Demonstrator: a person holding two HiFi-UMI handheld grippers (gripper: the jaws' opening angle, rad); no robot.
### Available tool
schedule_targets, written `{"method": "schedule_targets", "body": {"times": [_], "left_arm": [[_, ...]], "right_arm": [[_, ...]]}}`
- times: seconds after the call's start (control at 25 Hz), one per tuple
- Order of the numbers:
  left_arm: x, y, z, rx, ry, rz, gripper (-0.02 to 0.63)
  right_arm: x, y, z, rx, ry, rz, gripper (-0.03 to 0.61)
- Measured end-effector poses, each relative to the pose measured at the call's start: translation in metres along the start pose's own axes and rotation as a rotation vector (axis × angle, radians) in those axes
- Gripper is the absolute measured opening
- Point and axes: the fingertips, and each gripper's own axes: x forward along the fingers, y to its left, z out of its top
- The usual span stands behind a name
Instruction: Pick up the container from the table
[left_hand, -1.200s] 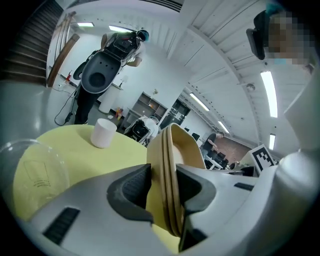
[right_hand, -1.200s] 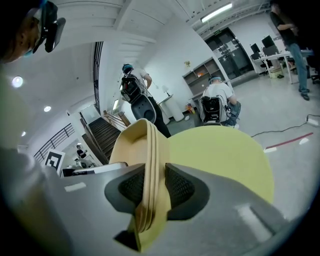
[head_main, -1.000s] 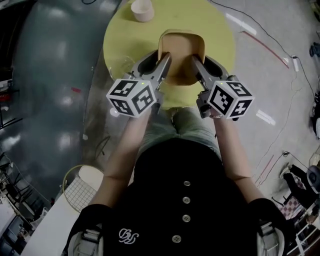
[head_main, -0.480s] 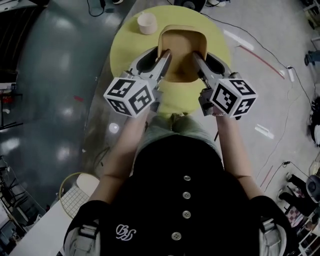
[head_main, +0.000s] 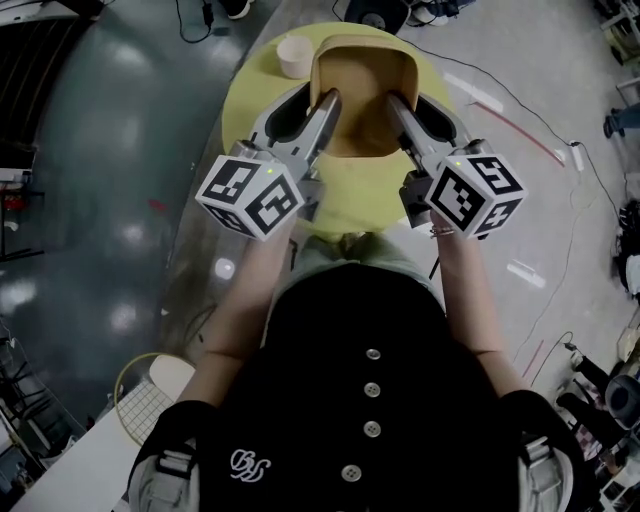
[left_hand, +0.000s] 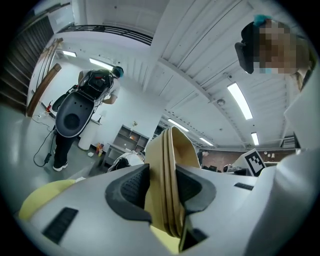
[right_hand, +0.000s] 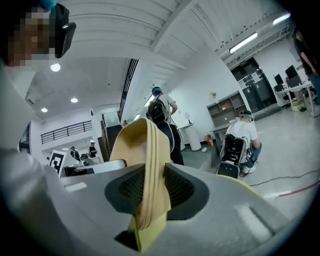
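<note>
Tan square container (head_main: 363, 95) — open, upright — above the round yellow table (head_main: 350, 195).

Glossy grey floor (head_main: 90, 200) with soft reflections of the lights, a red cable (right_hand: 295, 190) trailing across a paler stretch. Overhead, white ribbed ceiling (left_hand: 200, 55) with long strip lights (left_hand: 239, 100). White walls (right_hand: 200, 85), open shelving (right_hand: 225, 112) against one, dark glass doors (right_hand: 252, 75) beside it, railed balcony (right_hand: 62, 132) farther off.

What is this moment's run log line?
left gripper: shut on container | right gripper: shut on container | container: held above table
</note>
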Motion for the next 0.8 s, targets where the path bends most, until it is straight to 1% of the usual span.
{"method": "schedule_targets", "body": {"times": [0.2, 0.28, 0.48, 0.8], "left_arm": [[-0.004, -0.011, 0.019, 0.026, -0.038, -0.015, 0.117], [-0.006, -0.013, 0.022, 0.024, -0.051, -0.021, 0.117], [-0.009, -0.017, 0.027, 0.052, -0.06, -0.018, 0.117], [-0.008, -0.014, 0.025, 0.034, -0.09, -0.024, 0.117]], "right_arm": [[-0.004, 0.01, 0.016, -0.026, -0.036, 0.023, 0.08], [-0.006, 0.013, 0.02, -0.04, -0.048, 0.029, 0.08], [-0.007, 0.016, 0.025, -0.062, -0.065, 0.044, 0.08], [-0.005, 0.015, 0.024, -0.071, -0.057, 0.045, 0.08]]}}
